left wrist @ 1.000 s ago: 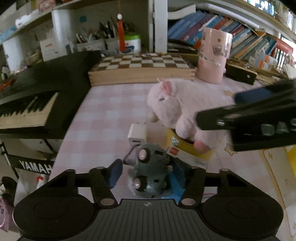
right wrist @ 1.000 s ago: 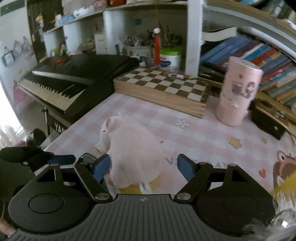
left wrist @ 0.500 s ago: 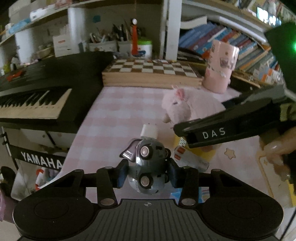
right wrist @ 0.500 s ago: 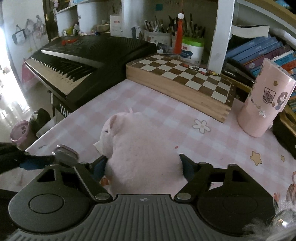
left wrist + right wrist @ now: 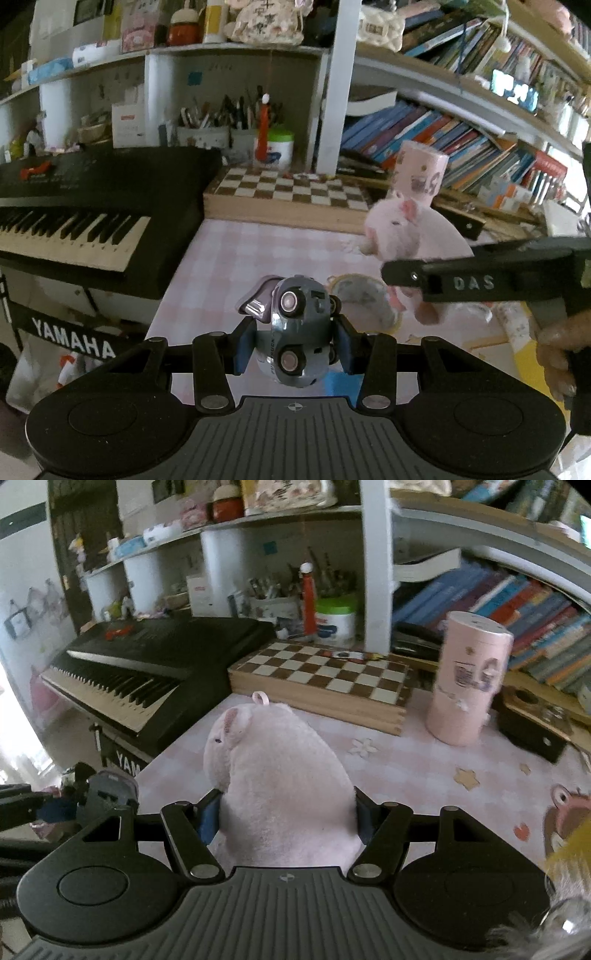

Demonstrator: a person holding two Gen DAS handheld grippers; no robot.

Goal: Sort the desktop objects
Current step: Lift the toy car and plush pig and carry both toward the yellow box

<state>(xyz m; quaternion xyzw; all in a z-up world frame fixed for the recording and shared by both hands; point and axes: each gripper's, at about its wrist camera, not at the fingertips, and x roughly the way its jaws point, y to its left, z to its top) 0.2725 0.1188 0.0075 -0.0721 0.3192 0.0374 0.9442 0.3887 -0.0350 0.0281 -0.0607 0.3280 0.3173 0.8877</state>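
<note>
"YAMAHA" reads in white on the stand of the black electronic keyboard (image 5: 85, 206), and "DAS" is embossed on the black arm of the right gripper (image 5: 284, 814) as the left wrist view sees it from the side. The left gripper (image 5: 293, 341) is clamped on a grey toy car (image 5: 295, 325), wheels toward the camera, lifted above the pink checked tablecloth (image 5: 236, 266). The right gripper's jaws have just been closing and press both flanks of a pink plush pig (image 5: 280, 786), held off the table. Only the left view shows a yellow round tin (image 5: 364, 301) under the pig; its contents are unclear. A pink cylindrical canister (image 5: 469, 679) stands beside the wooden chessboard box (image 5: 325, 683)
</note>
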